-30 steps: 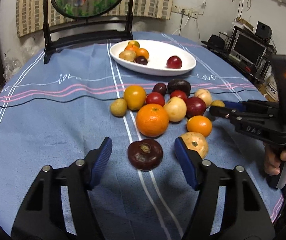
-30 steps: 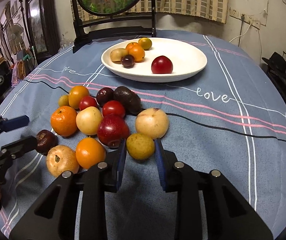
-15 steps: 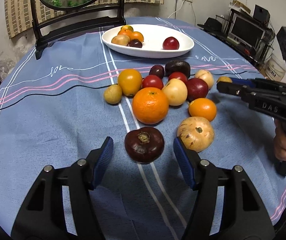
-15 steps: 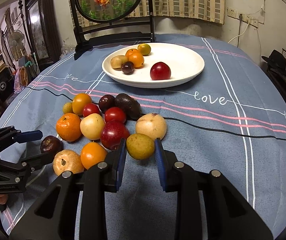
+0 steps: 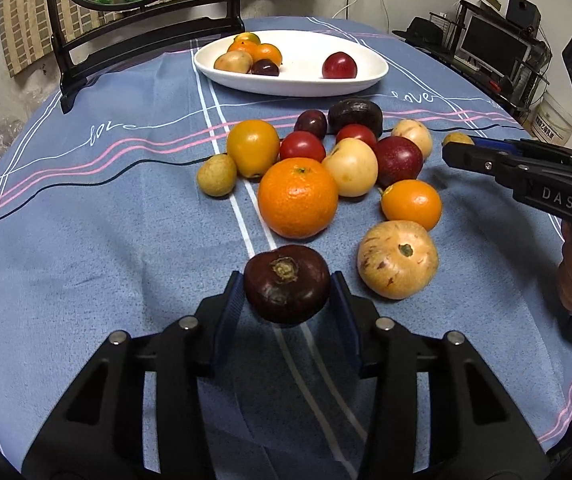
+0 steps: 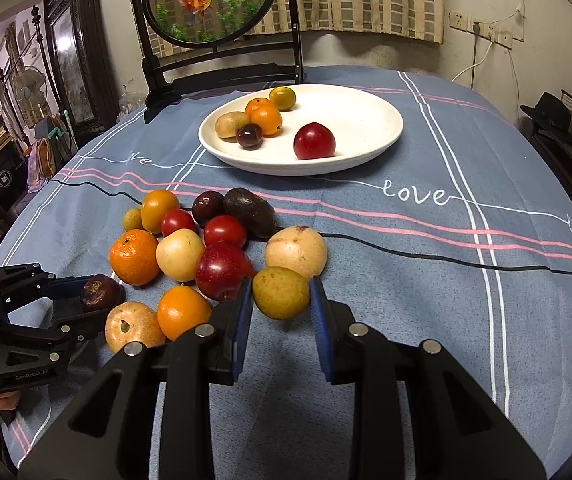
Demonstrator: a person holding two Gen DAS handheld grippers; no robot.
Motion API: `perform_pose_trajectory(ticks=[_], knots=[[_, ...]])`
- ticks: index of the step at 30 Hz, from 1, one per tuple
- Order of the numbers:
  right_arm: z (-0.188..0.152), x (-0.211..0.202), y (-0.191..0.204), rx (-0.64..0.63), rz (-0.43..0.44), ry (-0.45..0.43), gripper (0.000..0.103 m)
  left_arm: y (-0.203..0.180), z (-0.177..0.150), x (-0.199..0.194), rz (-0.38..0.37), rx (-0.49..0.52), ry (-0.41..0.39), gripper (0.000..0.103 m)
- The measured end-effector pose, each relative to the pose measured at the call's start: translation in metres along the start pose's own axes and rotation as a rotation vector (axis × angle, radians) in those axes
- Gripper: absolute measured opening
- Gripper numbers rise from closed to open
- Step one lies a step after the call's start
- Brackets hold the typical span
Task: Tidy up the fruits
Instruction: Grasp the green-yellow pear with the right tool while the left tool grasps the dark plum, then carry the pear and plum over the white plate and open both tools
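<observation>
The dark maroon fruit (image 5: 286,283) is sitting gripped between the pads of the left gripper (image 5: 287,304), whose jaws have just been closing onto it, at the near edge of the fruit pile on the blue tablecloth (image 5: 86,240). The right gripper (image 6: 281,300) is clamping a yellow-green fruit (image 6: 280,292). The white plate (image 6: 365,120) beyond is holding six fruits.
</observation>
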State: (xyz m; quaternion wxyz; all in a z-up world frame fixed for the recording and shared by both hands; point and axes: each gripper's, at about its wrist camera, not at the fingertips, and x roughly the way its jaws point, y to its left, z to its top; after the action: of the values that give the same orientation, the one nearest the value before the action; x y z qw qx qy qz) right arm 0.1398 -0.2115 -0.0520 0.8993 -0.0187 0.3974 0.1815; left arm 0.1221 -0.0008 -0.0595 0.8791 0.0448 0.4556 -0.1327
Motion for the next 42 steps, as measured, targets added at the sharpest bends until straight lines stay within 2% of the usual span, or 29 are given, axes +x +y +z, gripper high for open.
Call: perform_pose_trajectory(ticks=[18,25,28,32,35,37,42], knots=[[-0.003,-0.002,0.005,-0.024,0.001,-0.005,0.029,0.003,-0.011,-0.024,-0.039,-0.057,-0.072,0.043],[-0.002,-0.02,0.013,-0.027,0.151,-0.077,0.029,0.012,-0.001,-0.06,-0.102,-0.071,-0.152,0.043],[0.003,-0.024,0.016,-0.025,0.194,-0.09,0.029,0.017,0.02,-0.069,-0.11,-0.056,-0.175,0.043],[0.029,-0.026,0.014,-0.024,0.143,-0.14,0.029,0.026,0.065,-0.067,-0.118,-0.064,-0.221,0.043],[0.06,-0.014,0.003,-0.001,0.077,-0.178,0.029,0.034,0.115,-0.046,-0.118,-0.094,-0.235,0.043],[0.078,-0.001,-0.007,0.017,0.042,-0.196,0.029,0.037,0.138,-0.026,-0.13,-0.11,-0.214,0.043],[0.11,0.046,-0.043,0.092,-0.023,-0.163,0.029,0.028,0.183,0.03,-0.094,-0.083,-0.15,0.043]])
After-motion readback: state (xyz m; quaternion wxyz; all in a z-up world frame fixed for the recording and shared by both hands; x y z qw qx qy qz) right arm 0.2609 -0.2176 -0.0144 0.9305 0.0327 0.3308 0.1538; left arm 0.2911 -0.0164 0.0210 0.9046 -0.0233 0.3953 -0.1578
